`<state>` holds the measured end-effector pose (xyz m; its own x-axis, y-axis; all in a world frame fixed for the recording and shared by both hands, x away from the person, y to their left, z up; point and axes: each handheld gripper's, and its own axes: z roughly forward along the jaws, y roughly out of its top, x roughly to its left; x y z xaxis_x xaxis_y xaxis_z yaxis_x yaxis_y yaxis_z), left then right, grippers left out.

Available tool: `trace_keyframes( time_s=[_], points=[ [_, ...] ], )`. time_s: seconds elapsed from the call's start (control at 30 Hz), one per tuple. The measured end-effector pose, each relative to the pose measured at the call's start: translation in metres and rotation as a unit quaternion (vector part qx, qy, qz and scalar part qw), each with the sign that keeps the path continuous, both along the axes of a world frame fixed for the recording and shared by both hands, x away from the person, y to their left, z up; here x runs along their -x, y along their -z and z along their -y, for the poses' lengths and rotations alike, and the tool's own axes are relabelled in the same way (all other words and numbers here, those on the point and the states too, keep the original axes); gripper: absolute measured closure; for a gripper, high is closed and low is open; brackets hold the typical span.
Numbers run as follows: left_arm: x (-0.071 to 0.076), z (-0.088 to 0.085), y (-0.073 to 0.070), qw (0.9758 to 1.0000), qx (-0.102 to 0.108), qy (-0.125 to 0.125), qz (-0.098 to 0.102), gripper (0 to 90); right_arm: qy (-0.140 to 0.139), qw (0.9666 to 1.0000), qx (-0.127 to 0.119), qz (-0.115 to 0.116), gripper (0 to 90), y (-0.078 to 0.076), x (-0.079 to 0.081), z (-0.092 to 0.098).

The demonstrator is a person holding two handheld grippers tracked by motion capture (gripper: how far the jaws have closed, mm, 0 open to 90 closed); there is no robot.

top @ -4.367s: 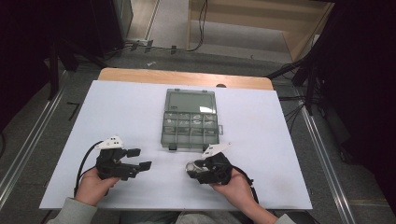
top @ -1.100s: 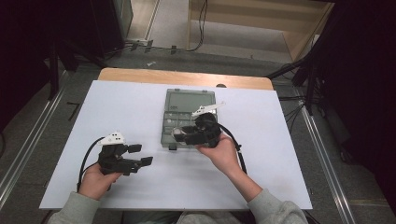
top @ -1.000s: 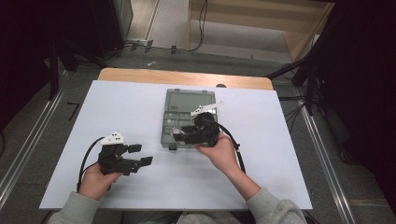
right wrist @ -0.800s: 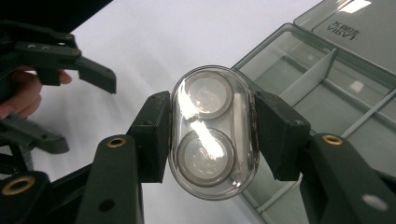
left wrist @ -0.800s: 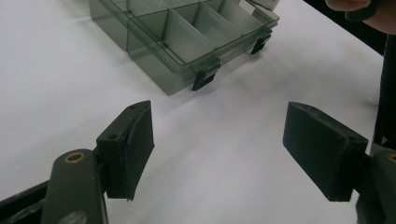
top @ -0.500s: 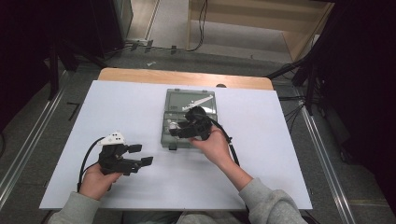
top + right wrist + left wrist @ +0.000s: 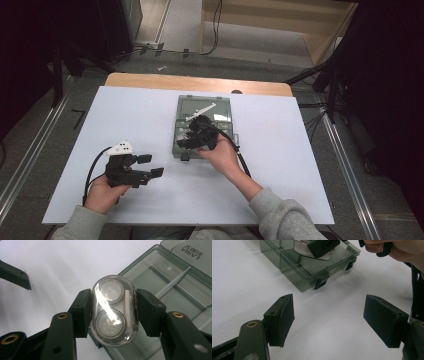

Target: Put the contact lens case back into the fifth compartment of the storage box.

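Clear capsule (image 7: pixel 113 310) in right hand-held gripper (image 7: pixel 113 312) now over organiser box (image 7: pixel 182 107)

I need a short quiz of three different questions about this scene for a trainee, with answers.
1. True or false: the right gripper holds a clear oval capsule.
2. What stands between the jaws of the left gripper? A) a latch B) nothing C) a cable
3. Fill in: the right gripper is over the grey ___.

Key: 1 true; 2 B; 3 box.
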<state>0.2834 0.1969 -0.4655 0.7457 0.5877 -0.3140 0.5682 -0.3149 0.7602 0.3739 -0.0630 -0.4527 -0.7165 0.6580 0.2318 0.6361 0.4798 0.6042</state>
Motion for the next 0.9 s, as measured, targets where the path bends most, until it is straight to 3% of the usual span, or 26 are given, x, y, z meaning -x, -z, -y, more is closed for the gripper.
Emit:
trace_keyframes(
  time_s=[0.23, 0.7, 0.9],
  points=[
    [-0.0001, -0.0004, -0.0001, 1.0, 0.0, 0.001, 0.001, 25.2, 0.005, 0.9999, 0.008, -0.004, 46.9, 0.0044, -0.0034, -0.0017],
    [0.0, -0.0005, -0.0002, 1.0, 0.001, 0.0, 0.002, 25.2, -0.001, 0.9993, 0.036, 0.01, 45.9, 0.0027, -0.0024, -0.0096],
    [-0.0001, -0.0007, -0.0002, 1.0, 0.001, 0.0, 0.002, 25.2, -0.003, 0.9996, 0.025, 0.011, 38.0, 0.0034, -0.0035, -0.0091]
  ],
)
